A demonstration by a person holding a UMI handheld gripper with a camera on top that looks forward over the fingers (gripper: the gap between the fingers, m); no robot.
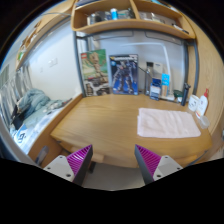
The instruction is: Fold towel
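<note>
The gripper [113, 160] is held wide open and empty above the near edge of the wooden desk [100, 125]. The white towel [168, 123] lies flat beyond the right finger. Its near edge should be approached low and pinched squarely.

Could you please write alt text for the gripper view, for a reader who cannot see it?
A white towel lies flat on a wooden table, beyond the open claw, whose fingers hold nothing. Behind the table, posters lean against the wall under a shelf.
</note>
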